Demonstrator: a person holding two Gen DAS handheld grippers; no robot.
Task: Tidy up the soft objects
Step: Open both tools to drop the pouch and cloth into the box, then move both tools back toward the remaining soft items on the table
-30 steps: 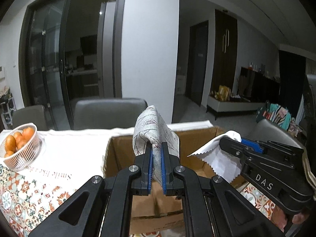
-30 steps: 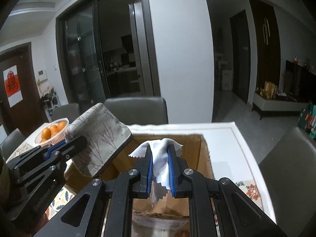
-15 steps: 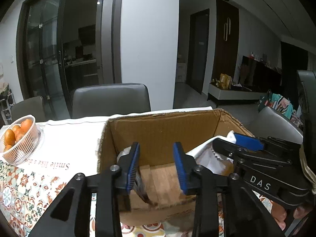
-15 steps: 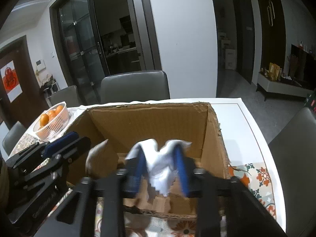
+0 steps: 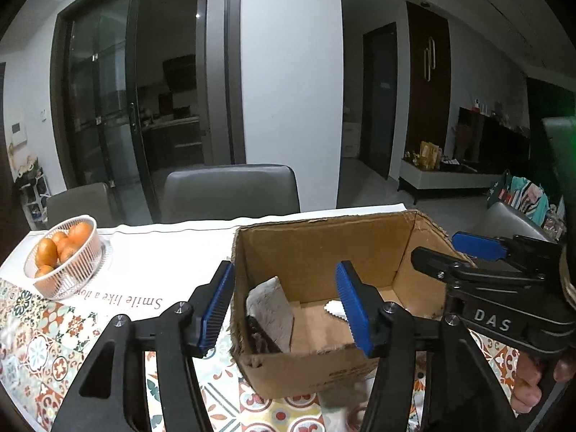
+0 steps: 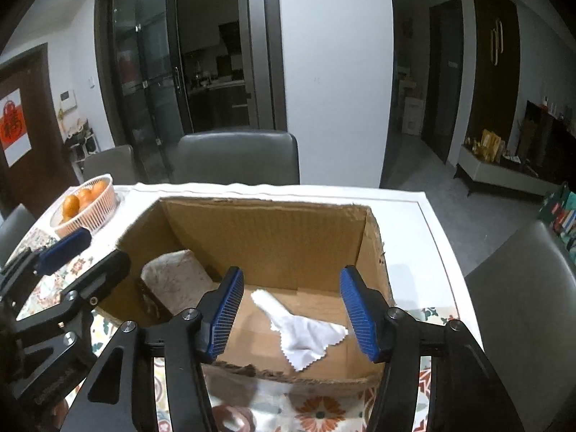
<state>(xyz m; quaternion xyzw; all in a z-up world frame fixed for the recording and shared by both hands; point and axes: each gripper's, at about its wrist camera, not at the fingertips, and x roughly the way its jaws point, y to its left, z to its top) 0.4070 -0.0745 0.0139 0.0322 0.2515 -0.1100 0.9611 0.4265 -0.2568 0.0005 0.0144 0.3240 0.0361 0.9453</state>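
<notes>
An open cardboard box stands on the table. Inside it a beige patterned cloth pouch leans against the left wall, and a white cloth with a zigzag edge lies flat on the bottom. My left gripper hovers over the box's near left corner, its jaws opening with nothing between them. My right gripper hangs above the box's near edge, its jaws opening too, the white cloth loose below them. Each gripper appears in the other's view, the right gripper and the left gripper.
A white basket of oranges sits at the table's far left. Grey chairs stand behind the table, another at its right. A patterned tablecloth covers the near part.
Both grippers have opened. The pouch dropped from the left gripper and the white cloth from the right, and both now rest inside the box.
</notes>
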